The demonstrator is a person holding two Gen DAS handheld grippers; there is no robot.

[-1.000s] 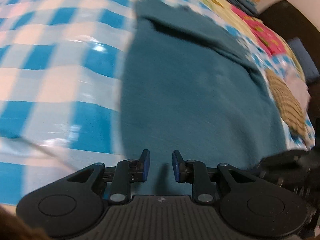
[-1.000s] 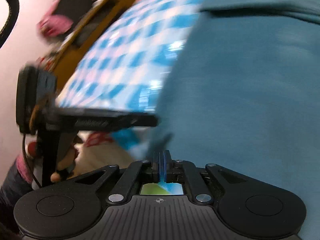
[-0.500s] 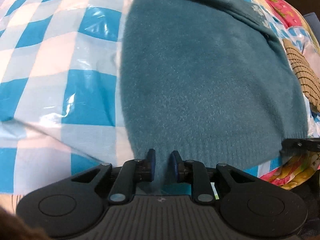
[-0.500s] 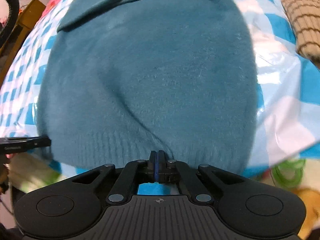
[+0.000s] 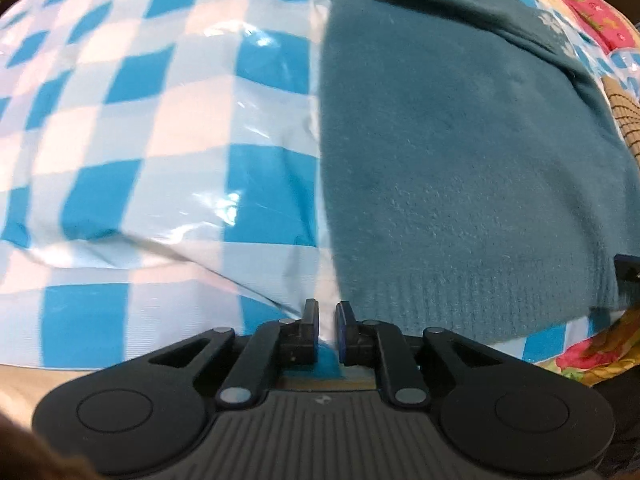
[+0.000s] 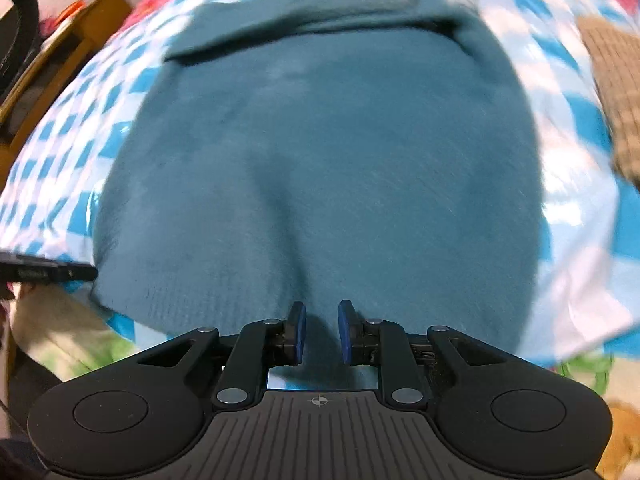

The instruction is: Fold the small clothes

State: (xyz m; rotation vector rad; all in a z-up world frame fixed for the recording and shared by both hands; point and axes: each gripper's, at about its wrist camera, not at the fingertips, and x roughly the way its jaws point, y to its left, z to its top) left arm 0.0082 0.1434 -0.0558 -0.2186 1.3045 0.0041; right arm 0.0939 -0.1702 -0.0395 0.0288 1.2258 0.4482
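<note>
One teal knit sweater [image 6: 320, 168] lies flat on the blue-and-white checked plastic sheet [image 5: 160, 128], ribbed hem nearest, sleeves folded across its far end. Both grippers sit at that hem: the right gripper [image 6: 319, 332] mid-hem with jaws parted and empty, the left gripper [image 5: 327, 328] at the hem's left corner, jaws narrowly apart, gripping nothing. I judge the hem fold is next: close on both spots, lift, carry forward.

checkered sheet [image 5: 192, 128], teal sweater [image 6: 328, 168] on it
</note>
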